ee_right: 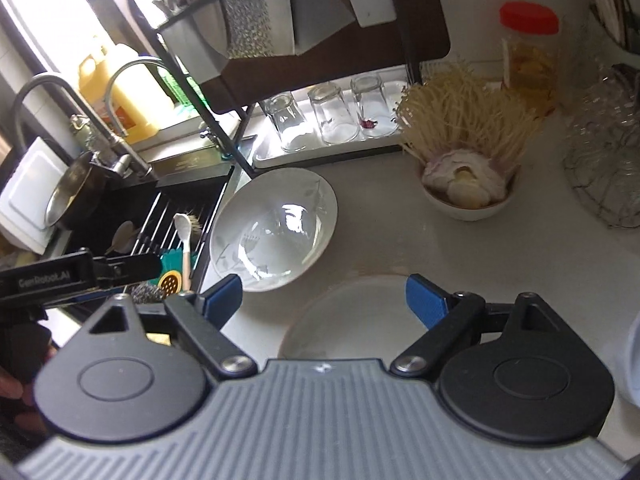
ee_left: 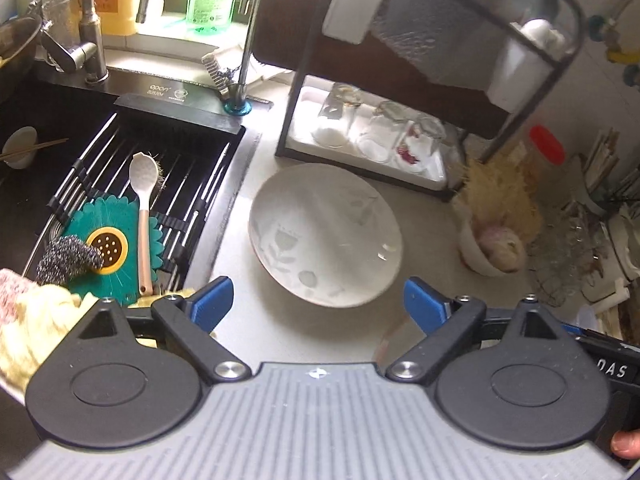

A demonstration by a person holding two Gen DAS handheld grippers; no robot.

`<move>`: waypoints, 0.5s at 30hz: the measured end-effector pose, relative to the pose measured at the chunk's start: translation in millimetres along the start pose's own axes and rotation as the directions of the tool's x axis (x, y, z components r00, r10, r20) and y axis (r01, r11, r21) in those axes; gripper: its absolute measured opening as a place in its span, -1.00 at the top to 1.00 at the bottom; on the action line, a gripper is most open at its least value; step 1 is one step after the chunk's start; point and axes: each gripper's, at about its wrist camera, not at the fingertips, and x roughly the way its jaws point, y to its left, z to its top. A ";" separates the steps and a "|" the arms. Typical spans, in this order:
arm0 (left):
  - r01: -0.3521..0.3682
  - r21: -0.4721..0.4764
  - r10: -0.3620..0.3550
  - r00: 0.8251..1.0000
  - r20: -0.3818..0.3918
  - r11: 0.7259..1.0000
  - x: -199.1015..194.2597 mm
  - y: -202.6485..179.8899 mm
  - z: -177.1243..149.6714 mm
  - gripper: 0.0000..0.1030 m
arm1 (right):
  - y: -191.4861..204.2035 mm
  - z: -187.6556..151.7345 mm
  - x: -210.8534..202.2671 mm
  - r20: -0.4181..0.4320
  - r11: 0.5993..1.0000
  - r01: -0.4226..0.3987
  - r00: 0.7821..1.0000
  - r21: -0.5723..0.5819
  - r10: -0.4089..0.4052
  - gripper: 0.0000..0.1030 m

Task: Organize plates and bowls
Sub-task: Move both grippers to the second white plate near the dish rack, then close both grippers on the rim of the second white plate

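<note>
A wide white plate with a grey leaf pattern (ee_left: 324, 236) lies on the pale counter beside the sink; in the right wrist view this plate (ee_right: 276, 224) sits left of centre. My left gripper (ee_left: 318, 300) is open just short of its near rim, nothing between the blue fingers (ee_left: 216, 300). A second, plain white plate (ee_right: 352, 320) lies nearer, and my right gripper (ee_right: 324, 300) hovers open over it, pads apart from it. The left gripper's black body (ee_right: 80, 276) shows at the left edge of that view.
A black dish rack with a white tray of upturned glasses (ee_left: 360, 136) stands behind the plate. The sink (ee_left: 120, 184) at left holds a spoon, scrubber and small bowl (ee_left: 20, 146). A bowl of garlic (ee_right: 468, 196) and a red-lidded jar (ee_right: 528, 52) stand at the right.
</note>
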 end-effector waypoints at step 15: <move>0.049 0.020 -0.046 0.992 -0.119 0.999 111.6 47.9 27.9 -0.81 | 9.8 29.6 97.7 -0.054 0.998 0.037 0.998 0.058 -0.034 -0.72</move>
